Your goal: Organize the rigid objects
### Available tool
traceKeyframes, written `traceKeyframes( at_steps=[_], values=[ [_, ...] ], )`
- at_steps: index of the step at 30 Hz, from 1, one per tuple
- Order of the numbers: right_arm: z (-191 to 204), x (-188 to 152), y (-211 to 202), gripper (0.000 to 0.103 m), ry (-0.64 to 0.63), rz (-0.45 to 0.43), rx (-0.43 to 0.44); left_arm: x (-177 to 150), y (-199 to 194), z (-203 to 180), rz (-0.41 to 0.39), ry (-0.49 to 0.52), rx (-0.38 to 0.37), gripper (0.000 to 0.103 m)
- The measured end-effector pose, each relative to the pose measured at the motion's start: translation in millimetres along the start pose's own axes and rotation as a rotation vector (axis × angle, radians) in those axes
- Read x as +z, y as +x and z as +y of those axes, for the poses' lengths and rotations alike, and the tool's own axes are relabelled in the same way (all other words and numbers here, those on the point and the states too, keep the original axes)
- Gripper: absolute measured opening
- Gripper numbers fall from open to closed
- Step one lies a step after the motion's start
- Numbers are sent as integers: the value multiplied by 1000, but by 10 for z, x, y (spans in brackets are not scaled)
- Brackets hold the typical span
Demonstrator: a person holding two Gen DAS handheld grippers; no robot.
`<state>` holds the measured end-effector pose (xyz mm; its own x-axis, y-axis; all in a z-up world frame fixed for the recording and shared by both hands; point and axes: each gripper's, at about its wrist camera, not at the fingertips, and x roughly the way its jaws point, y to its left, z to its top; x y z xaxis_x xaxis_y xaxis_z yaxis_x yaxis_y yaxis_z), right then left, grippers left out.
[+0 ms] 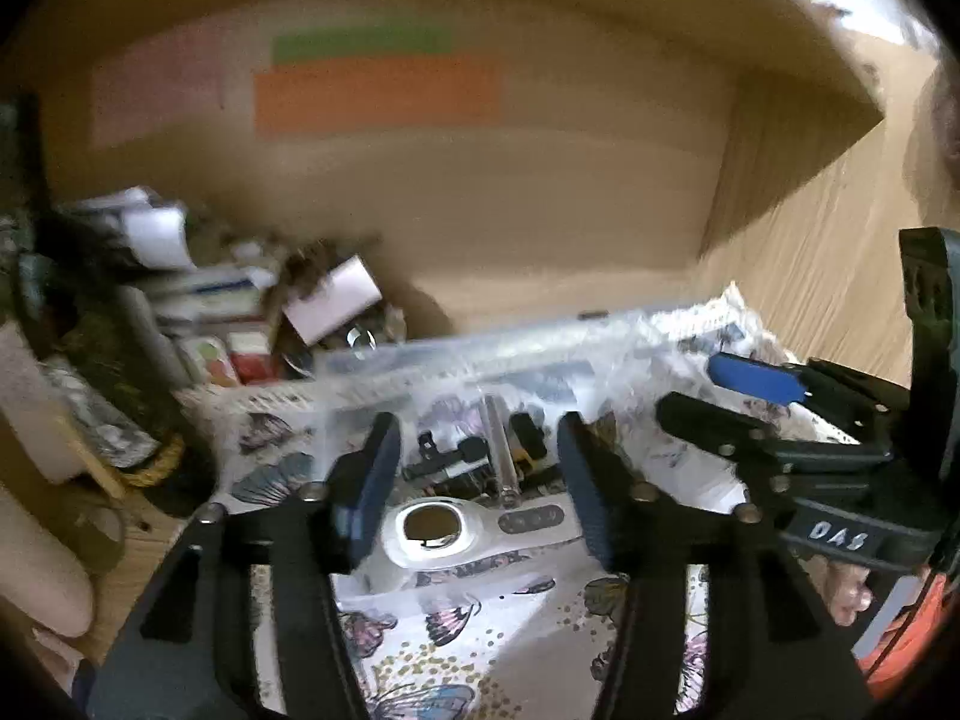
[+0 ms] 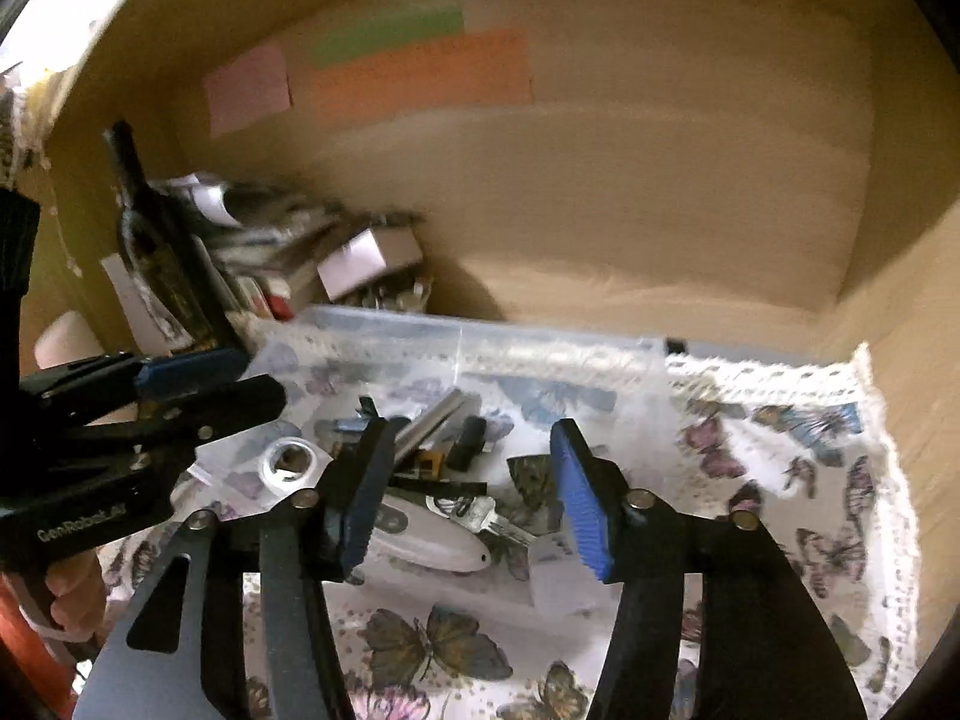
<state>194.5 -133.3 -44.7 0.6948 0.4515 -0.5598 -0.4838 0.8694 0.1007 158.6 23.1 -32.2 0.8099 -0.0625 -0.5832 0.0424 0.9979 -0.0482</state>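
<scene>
Butterfly cloth [image 2: 780,480] covers the desk w/ a clear plastic bin [image 2: 480,330] along its far edge. Heap of small rigid items [image 2: 432,450] sits mid-cloth, just before the bin: white handheld device [image 2: 432,540] nearest, metal bar [image 2: 438,414] behind it, small black bits, prob. keys (blurred). Left gripper [image 1: 480,480] jaws wide, nothing held, straddling the device's ring end. Right gripper [image 2: 474,492] also wide, empty, over the device's tail. Step: picking from the heap, approach stage. Next: one gripper drops onto the device, closes across its narrow body, lifts clear w/o dragging the bar, then carries toward the bin
</scene>
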Motion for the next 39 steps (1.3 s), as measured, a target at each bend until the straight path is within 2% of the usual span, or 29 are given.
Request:
traceKeyframes(
  at_steps=[1,2,3,5,9,15,28,39],
  values=[
    [8,4,-89,57,0,-19,-3,-8,-85,-3,-19,4,8,59],
    [18,7,-189,64,0,-43,-8,-17,-177,-12,-40,6,13,61],
    [29,7,-297,72,1,-70,-15,-25,-254,-24,-57,7,16,66],
    [72,-3,-532,80,-3,-128,-29,-59,-453,-41,-98,9,25,74],
    [162,-39,-911,86,-16,-210,-46,-105,-745,-104,-165,10,30,92],
    [298,-142,-1346,101,-20,-299,-38,-203,-1183,-189,-260,10,49,100],
    [469,-336,-1772,103,-25,-375,-33,-378,-1672,-342,-359,29,61,103],
    [456,-371,-1810,103,-12,-376,-28,-391,-1665,-307,-355,13,55,103]
  ],
)
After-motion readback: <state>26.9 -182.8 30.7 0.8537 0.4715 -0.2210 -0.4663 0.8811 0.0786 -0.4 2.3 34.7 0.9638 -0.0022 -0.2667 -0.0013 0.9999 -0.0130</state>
